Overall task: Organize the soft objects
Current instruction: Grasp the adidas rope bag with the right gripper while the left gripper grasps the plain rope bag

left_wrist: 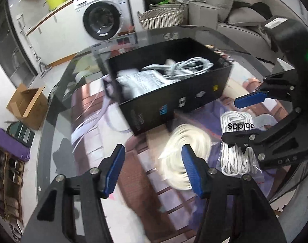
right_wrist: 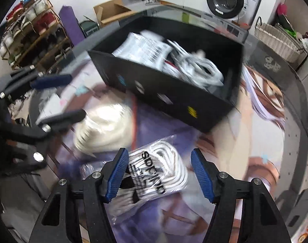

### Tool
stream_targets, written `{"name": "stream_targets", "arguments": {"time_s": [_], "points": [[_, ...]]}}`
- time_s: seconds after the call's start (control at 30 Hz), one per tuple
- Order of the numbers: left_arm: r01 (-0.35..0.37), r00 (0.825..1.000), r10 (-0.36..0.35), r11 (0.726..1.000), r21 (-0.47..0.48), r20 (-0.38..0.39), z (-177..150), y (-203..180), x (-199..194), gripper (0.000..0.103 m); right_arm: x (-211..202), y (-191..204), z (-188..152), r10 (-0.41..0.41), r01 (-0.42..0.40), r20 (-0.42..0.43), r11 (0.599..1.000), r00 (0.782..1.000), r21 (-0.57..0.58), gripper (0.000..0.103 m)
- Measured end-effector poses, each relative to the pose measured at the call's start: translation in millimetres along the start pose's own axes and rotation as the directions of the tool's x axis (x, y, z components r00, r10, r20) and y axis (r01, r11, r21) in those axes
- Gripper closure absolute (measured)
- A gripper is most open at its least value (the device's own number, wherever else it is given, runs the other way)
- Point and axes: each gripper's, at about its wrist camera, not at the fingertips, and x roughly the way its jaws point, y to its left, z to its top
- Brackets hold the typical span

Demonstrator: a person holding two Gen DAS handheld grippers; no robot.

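A black box stands on the table and holds white cables and a printed packet. In front of it lie a cream rope coil and a clear bag of white laces. My left gripper is open over the mat, with the coil just beyond its right finger. My right gripper is open above the laces bag. The bag lies between its fingers, and the right pad stands apart from it.
The round glass table carries a printed mat. Behind it are a washing machine, a wicker basket and a sofa. A cardboard box sits on the floor, and a shoe rack stands at the left.
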Motion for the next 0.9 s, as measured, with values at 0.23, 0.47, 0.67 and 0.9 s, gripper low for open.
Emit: {"name": "stream_targets", "arguments": {"time_s": [0.23, 0.47, 0.67, 0.9], "points": [[0.044, 0.998, -0.039, 0.995, 0.085, -0.055, 11.4, -27.4, 21.3, 0.042, -23.4, -41.6, -20.0, 0.072, -0.072, 0.006, 0.991, 0.997, 0.109, 0.037], [0.031, 0.996, -0.021, 0.994, 0.105, -0.088, 5.0, -33.8, 33.6, 0.033, -39.4, -37.9, -48.0, 0.352, -0.343, -0.047, 0.930, 0.935, 0.135, 0.037], [0.031, 0.995, -0.023, 0.996, 0.089, -0.094, -0.3, -31.9, 32.0, 0.033, -8.8, -38.3, -42.0, 0.263, -0.240, -0.075, 0.944, 0.962, 0.228, 0.037], [0.041, 0.995, -0.031, 0.993, 0.111, -0.097, -5.1, -36.1, 28.3, 0.033, 9.4, -13.9, 2.0, 0.115, -0.106, -0.069, 0.986, 0.991, 0.130, 0.033]]}}
